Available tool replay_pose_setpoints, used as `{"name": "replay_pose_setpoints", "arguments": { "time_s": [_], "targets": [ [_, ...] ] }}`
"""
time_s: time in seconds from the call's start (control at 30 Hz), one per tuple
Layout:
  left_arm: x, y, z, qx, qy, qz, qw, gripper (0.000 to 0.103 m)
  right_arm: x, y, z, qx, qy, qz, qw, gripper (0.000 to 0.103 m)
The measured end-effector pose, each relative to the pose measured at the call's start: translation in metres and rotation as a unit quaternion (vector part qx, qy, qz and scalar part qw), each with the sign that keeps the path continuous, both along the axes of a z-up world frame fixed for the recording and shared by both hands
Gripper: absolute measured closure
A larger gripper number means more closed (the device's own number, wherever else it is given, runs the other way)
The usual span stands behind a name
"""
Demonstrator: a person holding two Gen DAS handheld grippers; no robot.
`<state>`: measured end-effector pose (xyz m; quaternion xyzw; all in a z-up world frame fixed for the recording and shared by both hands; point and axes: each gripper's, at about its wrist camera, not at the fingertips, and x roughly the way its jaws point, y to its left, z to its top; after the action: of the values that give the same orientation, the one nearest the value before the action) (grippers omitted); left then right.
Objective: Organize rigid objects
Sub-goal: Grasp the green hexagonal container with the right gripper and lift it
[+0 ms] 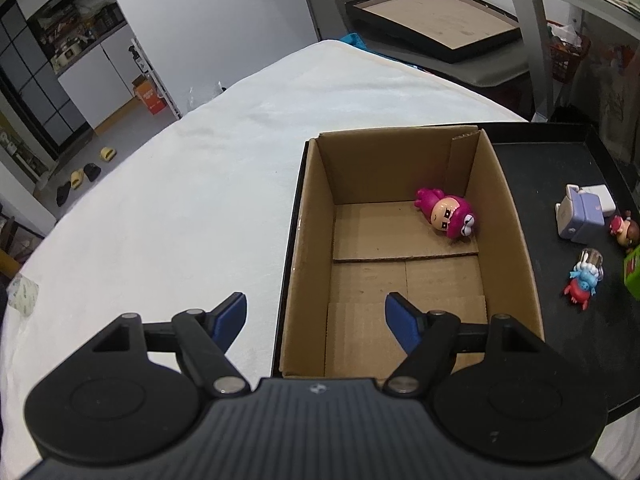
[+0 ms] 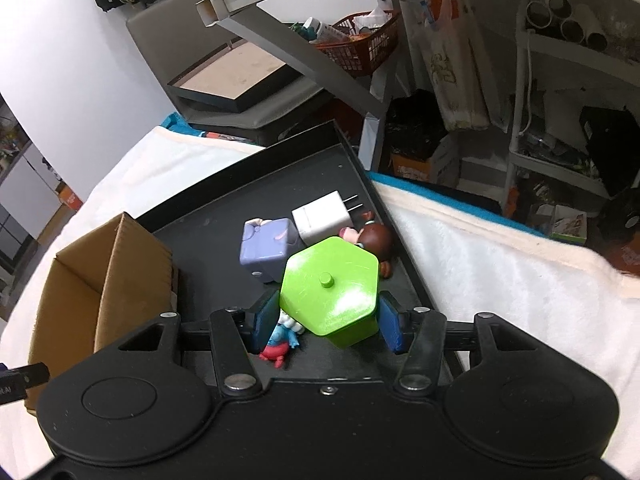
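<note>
Green plastic, hexagonal, with a small knob on the lid: the green container (image 2: 330, 290) is clamped between the blue pads (image 2: 267, 320) of the right tool (image 2: 328, 324), one pad on each side wall. It is held over the black tray (image 2: 280, 168), just above the red and blue crab toy (image 2: 282, 346); whether it is lifted clear or touching the tray floor cannot be told.

The left tool (image 1: 316, 320) is held wide with nothing between its pads, hovering over the near end of the cardboard box (image 1: 316, 208). The box stands in the left part of the tray. One item is sorted: the pink figurine (image 1: 448, 216) lies on its side at the far right corner of the box floor.

Left on the tray beside the box: the purple block toy (image 2: 266, 250), the white charger (image 2: 320, 218) with prongs pointing away, the brown-haired figurine (image 2: 376, 240) and the crab toy. All are packed close around the container. The tray rests on a white blanket (image 1: 180, 184).

Step in hand, as judged: pick of the container made, transfer to the box pending.

Next move calls for a straight lift first, so the crab and the purple block are not dragged along. Then a shift left over the box wall, a lowering onto bare floor away from the pink figurine, and a release. The left tool probably needs to be pulled back from the box opening to avoid a clash.
</note>
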<state>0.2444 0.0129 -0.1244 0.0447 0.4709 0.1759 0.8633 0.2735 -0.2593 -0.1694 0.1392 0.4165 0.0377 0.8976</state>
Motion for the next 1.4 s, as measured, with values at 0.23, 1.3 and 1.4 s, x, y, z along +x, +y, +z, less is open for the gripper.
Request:
{"name": "replay_pose_setpoints", "arguments": {
  "time_s": [0.23,1.3,1.4],
  "targets": [
    [-0.004,0.008,0.003,-0.014,-0.009,0.005,0.9998,0.028,-0.006,0.003,0.007,-0.008,-0.005,0.004,1.000,0.052],
    [-0.016,0.048,-0.022,-0.120,-0.056,0.002,0.9913,0.032,-0.017,0.083,0.075,-0.040,-0.052,0.053,0.996,0.052],
    [-0.016,0.053,-0.023,-0.137,-0.064,0.002,0.9886,0.033,-0.018,0.098,0.079,-0.038,-0.057,0.066,0.995,0.052]
  ]
}}
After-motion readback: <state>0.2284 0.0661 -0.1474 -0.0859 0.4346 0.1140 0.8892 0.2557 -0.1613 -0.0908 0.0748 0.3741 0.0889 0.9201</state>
